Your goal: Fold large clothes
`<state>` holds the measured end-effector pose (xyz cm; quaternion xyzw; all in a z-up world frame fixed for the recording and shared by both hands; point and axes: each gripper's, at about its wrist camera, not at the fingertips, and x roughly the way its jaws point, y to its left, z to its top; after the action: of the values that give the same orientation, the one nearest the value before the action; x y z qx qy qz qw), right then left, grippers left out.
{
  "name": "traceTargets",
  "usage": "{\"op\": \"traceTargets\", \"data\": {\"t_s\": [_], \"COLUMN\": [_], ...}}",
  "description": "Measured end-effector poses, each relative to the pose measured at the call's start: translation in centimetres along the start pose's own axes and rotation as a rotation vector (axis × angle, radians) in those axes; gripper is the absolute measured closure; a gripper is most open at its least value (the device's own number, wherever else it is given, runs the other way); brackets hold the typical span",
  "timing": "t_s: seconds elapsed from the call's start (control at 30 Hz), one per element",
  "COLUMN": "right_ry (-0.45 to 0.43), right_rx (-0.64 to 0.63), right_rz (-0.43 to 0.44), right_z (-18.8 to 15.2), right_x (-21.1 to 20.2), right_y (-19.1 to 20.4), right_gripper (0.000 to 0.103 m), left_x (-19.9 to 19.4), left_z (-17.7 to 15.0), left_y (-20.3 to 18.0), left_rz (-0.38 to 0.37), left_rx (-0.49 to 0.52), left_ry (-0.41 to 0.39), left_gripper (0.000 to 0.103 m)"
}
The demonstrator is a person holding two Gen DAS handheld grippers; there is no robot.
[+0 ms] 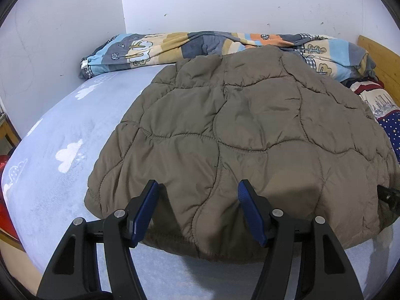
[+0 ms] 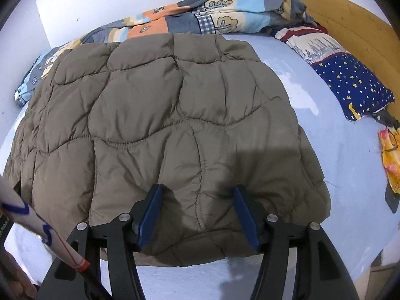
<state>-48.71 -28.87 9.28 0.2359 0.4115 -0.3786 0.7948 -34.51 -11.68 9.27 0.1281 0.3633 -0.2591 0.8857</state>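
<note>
A brown quilted puffer jacket (image 1: 250, 130) lies spread flat on a bed w/ a pale blue cloud-print sheet (image 1: 57, 135), its near hem toward both cameras. The left gripper (image 1: 198, 187) is released, blue-padded fingers (image 1: 147, 207) spread wide over the jacket's near-left hem, nothing between them. The right gripper (image 2: 196, 191) is likewise released, its blue-padded fingers (image 2: 243, 215) straddling the near-right hem w/o clamping fabric. Along the far wall a bunched patchwork blanket in blue, orange & beige w/ tree prints (image 1: 140, 47) touches the jacket's far edge. At the head end, beside a light wooden headboard (image 2: 350, 22), sits a navy star-print pillow w/ red & white stripes (image 2: 350, 80), apart from the jacket. A yellow-orange printed cloth (image 2: 390, 155) lies near the right edge of the bed. No containers visible in either view.
</note>
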Motion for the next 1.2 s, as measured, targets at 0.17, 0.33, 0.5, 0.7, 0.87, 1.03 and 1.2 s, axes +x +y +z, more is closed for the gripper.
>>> {"op": "traceTargets", "data": {"t_s": [0.17,0.33,0.5,0.7,0.87,1.03,1.2], "right_ry": [-0.106,-0.067,0.031,-0.098,-0.226,-0.292,-0.401], "right_rx": [-0.041,-0.019,0.063,0.063,-0.021,-0.055,-0.087], "right_rz": [-0.009,-0.065,0.065,0.063,0.02,0.067,0.064], "right_z": [-0.6,-1.8,-2.1,-3.7,-8.5,-11.5,-11.8], "right_x": [-2.8,-2.2,0.6,-4.0,-11.0,-17.2,-24.6], "right_y": [0.2,-1.8,-4.4,-3.8,-1.1,0.8,2.2], "right_gripper": [0.039,0.039,0.034,0.034,0.034,0.033,0.028], "left_x": [-1.0,-0.2,2.8,-2.5,-11.2,-19.8,-26.3], "left_z": [-0.3,-0.5,-0.9,-1.9,-4.0,-5.4,-3.8], "left_y": [0.6,3.0,3.9,5.0,4.1,3.4,3.5], "left_rz": [-0.008,-0.009,-0.084,-0.137,-0.127,-0.167,-0.208], "left_rx": [-0.014,-0.09,-0.107,-0.139,-0.045,0.043,0.058], "left_ry": [-0.016,0.031,0.149,0.025,-0.184,-0.312,-0.378], "left_gripper": [0.038,0.036,0.03,0.03,0.03,0.03,0.029]}}
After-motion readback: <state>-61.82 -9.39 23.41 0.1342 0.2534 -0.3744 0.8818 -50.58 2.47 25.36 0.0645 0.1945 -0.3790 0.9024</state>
